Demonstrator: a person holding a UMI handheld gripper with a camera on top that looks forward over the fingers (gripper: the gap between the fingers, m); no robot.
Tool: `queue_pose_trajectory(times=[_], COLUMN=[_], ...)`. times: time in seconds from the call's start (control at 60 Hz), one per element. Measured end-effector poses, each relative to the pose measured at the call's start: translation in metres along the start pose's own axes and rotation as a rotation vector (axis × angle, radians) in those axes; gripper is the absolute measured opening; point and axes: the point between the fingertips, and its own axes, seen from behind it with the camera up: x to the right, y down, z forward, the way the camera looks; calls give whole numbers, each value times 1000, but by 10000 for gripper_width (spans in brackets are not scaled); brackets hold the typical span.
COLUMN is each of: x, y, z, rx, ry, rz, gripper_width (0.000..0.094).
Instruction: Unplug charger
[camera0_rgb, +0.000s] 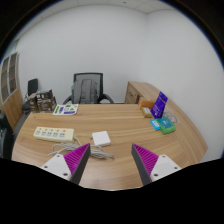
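Gripper (110, 158) fingers apart, nothing between pads, held above near edge of desk (130, 125). Charger (101, 138), small white block, sits on desk just ahead of fingers, slightly left of midline, closer to left finger. Power strip (54, 131) lies further left, well apart from charger, long axis running left-right. Cable between them too faint to tell. Judgement: next move needs short forward-down reach, nudged left.

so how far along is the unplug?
Nothing looks done: the charger sits on the desk near the power strip, though whether it is plugged in can't be seen. The gripper is open and empty, short of the charger. Reach, grasp and pull remain.
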Motion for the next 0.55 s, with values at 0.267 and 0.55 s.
queue_pose_trajectory(times=[0.267,0.55], x=[-14,-21], y=[30,34], z=[-110,-149], rx=[0,31], ry=[24,37], rz=[-9,-32], gripper_width=[856,860])
